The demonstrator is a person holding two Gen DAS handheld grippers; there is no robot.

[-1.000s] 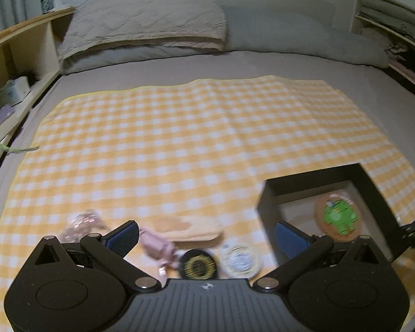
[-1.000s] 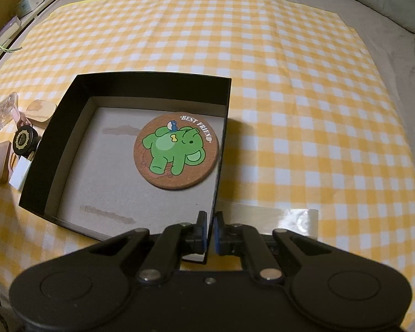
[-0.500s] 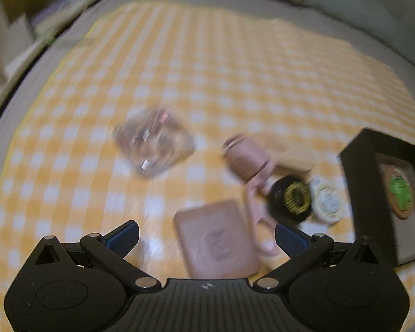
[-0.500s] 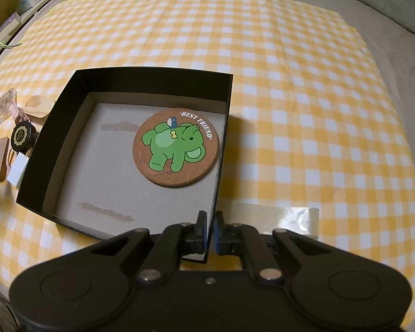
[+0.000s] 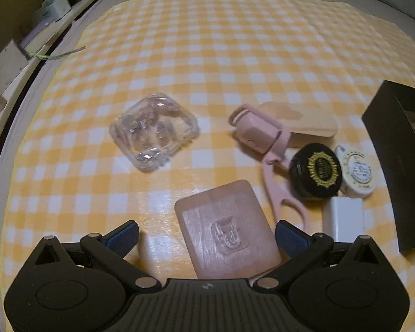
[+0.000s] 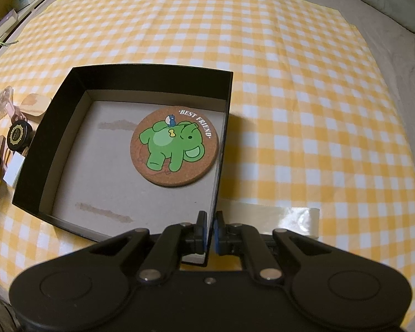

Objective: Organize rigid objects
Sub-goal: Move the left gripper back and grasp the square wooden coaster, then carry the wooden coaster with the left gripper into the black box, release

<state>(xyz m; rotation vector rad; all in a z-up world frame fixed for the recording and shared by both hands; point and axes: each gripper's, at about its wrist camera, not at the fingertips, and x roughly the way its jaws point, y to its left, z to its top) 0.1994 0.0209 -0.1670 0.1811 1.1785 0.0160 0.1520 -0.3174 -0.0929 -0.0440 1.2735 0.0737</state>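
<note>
My left gripper [image 5: 207, 233] is open and points steeply down at the checked cloth. A square wooden block [image 5: 227, 229] with a carved mark lies between its fingers, not pressed by either. Beyond it are a clear plastic case [image 5: 153, 131], a pink eyelash curler [image 5: 262, 138], an oval wooden piece [image 5: 304, 123], a black round tin [image 5: 316, 170], a white round tin [image 5: 358, 170] and a small white block [image 5: 344, 218]. My right gripper [image 6: 210, 232] is shut on the right wall of the black box [image 6: 152, 83] near its front corner. A cork coaster [image 6: 177, 145] with a green elephant lies inside.
The yellow checked cloth [image 6: 304, 83] covers a grey bed. A strip of clear tape [image 6: 285, 218] lies right of the box. A low shelf with small boxes [image 5: 52, 8] runs along the bed's left edge. The black box [image 5: 395, 152] stands right of the loose items.
My left gripper has dropped and tipped down over the loose items, bringing the wooden block between its open fingers. The right gripper and the box have not moved.
</note>
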